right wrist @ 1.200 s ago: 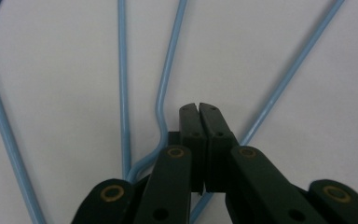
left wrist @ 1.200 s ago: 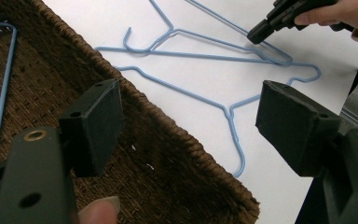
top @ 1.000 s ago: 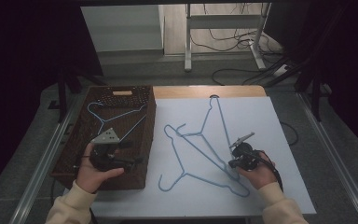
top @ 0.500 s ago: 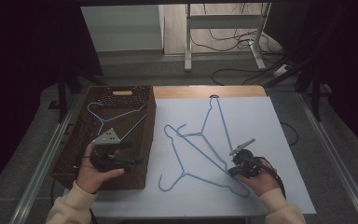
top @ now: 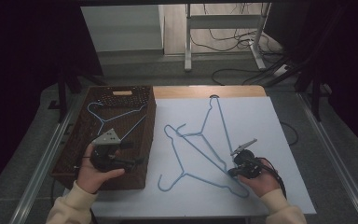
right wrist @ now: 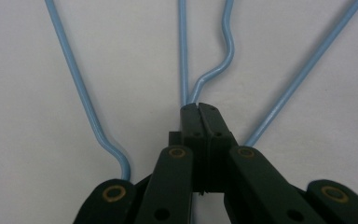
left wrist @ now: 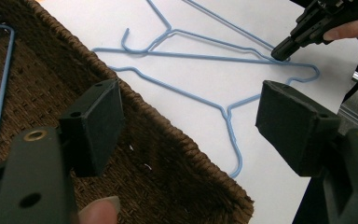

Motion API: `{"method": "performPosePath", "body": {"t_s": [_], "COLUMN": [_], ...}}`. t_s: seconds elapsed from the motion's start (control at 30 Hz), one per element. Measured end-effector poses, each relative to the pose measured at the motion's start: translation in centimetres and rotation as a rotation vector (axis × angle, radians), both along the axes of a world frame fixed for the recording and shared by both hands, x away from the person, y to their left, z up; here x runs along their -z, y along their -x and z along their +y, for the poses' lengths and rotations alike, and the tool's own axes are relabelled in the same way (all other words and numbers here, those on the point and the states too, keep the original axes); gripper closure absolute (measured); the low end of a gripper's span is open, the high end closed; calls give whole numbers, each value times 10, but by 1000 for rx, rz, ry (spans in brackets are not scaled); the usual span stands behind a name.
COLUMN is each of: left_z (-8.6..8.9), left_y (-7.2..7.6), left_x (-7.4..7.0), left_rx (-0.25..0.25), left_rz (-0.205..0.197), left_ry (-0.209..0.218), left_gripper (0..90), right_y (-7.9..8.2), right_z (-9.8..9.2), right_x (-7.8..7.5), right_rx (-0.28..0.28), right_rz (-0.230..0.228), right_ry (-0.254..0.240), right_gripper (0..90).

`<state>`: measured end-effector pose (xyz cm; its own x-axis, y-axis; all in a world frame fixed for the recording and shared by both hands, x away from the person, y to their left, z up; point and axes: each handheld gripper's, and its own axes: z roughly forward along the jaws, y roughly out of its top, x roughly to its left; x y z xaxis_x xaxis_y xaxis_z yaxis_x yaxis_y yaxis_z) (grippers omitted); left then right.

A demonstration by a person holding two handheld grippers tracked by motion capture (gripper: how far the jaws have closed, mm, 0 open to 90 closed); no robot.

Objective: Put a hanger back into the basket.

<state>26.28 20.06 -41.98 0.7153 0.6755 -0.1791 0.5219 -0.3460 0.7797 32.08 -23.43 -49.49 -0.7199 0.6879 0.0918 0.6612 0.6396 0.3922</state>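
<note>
The right tongs (top: 230,171) are clamped shut on the wire of a blue hanger (right wrist: 223,51), pinching it where the shoulder wire bends, with the rest of that hanger fanning out ahead of the tips over the white counter (top: 270,135). A second blue hanger (top: 214,123) lies crossed over the first, just beyond the right tongs and between the two hands. The left tongs (left wrist: 189,116) stand wide open with nothing between the pads, hovering above the near edge of the brown wicker basket (top: 74,154), and a third blue hanger (top: 103,119) lies inside the basket beyond them.
</note>
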Motion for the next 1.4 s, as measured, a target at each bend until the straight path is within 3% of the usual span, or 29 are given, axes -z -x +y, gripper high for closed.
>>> {"method": "performPosePath", "body": {"t_s": [0.33, 0.53, 0.67, 1.3, 1.4], "left_z": [1, 1, 0, -1, -1], "left_y": [0, 0, 0, -1, -1], "left_x": [0, 1, 0, 2, 2], "left_rx": [0, -3, -1, 1, 2], "left_rz": [1, 4, 1, 5, 6], "left_ry": [-1, 0, 0, -3, -4], "left_gripper": [229, 229, 229, 228, 228], "right_y": [6, 13, 16, 20, 23], "right_z": [6, 17, 26, 49, 55], "right_x": [1, 4, 5, 4, 6], "right_rx": [-32, -82, -115, -162, -181], "right_rz": [40, 69, 74, 97, 104], "right_ry": [-12, -24, -28, -84, -74], "right_gripper": [897, 897, 896, 895, 895]}}
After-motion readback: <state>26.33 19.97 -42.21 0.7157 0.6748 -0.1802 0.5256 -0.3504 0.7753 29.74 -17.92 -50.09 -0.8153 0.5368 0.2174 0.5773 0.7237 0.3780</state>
